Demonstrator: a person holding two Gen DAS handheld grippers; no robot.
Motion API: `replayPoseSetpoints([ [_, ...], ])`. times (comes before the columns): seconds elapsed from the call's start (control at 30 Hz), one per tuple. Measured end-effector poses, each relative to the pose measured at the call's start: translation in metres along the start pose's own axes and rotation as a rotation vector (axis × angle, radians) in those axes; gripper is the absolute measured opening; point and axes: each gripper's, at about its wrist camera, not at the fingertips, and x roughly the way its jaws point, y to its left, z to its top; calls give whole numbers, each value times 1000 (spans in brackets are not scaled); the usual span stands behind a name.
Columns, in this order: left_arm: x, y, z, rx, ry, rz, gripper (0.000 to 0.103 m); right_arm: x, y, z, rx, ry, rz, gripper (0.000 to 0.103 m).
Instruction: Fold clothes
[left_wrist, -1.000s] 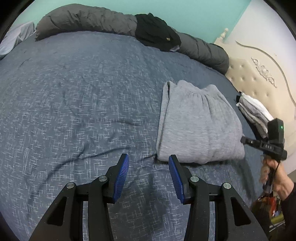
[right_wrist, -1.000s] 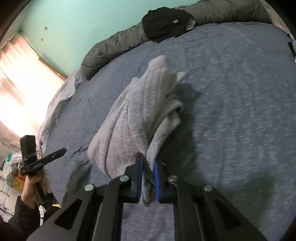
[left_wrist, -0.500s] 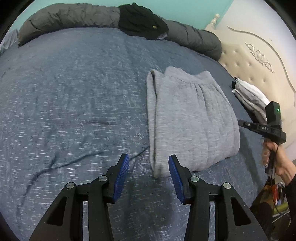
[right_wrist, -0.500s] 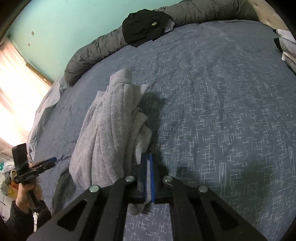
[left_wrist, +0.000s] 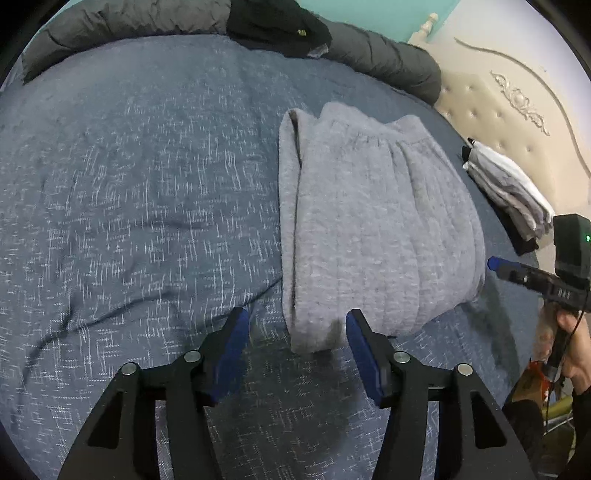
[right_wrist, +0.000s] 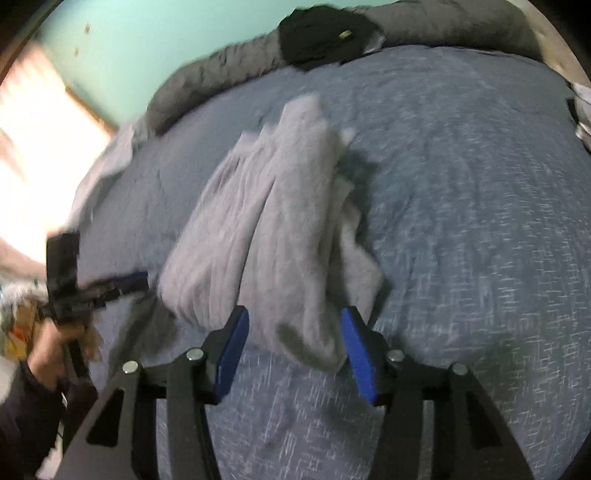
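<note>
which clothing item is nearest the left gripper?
The folded grey garment, its corner between the open left gripper fingers; the black garment and folded stack lie farther off.

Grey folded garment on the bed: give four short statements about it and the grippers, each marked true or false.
1. The right gripper is clamped on the grey garment. False: its fingers stand open.
2. The left gripper is open. True.
3. The garment lies on the blue bedspread. True.
4. The black garment lies on top of the grey one. False: it rests on the dark duvet roll at the far edge.
</note>
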Motion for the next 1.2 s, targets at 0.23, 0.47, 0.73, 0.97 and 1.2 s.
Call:
replayPoseSetpoints([
  [0.23,14,0,-6,38,53,5,60,18,10,-11,-71,48,-50,53],
  [0.47,32,-9,-8,85,75,1,58,35,19,-21,-147,97,-104,26],
  [0.73,32,-27,-3,191,78,54,7,22,18,-14,-219,39,-166,13],
  [0.97,23,-22,1,203,69,77,7,21,14,-11,-232,46,-170,11],
  [1.2,25,-18,-7,149,89,38,12,24,11,-14,-209,105,-109,13],
])
